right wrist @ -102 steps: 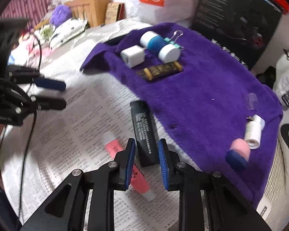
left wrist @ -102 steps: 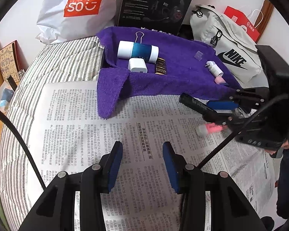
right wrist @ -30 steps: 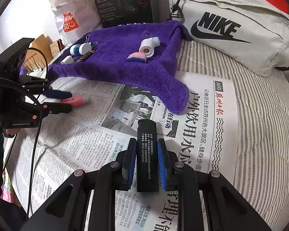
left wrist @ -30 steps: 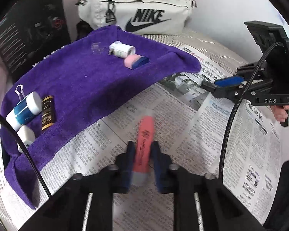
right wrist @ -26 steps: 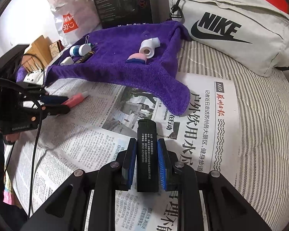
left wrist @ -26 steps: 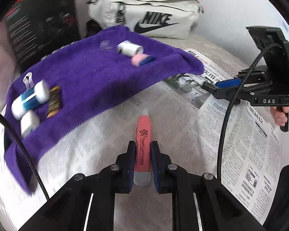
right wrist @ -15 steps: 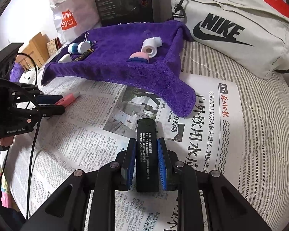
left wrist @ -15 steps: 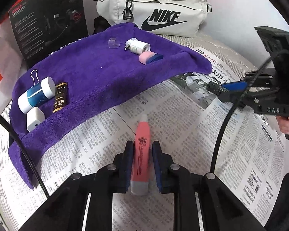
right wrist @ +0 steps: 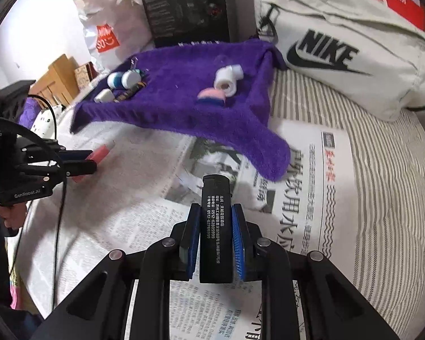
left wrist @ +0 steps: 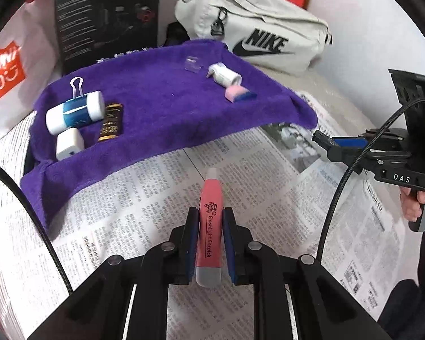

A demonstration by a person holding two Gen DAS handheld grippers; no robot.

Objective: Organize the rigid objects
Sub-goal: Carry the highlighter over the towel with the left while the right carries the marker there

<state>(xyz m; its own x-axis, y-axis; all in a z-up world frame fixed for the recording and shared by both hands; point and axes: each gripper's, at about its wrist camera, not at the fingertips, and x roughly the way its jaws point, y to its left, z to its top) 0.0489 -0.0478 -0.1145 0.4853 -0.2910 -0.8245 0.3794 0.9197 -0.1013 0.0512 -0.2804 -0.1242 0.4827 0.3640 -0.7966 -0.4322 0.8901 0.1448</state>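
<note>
Newspaper covers the lower half of both views. A purple towel spreads across the upper middle, with a grey bag at upper right behind it. On the towel lie a blue-white case, a white plug and a brown tube at left. At bottom centre, the left gripper clamps a pink pen; the right gripper clamps a black bar.

left claw: clamped, angled down | right claw: clamped, angled down | a hand grips each handle
</note>
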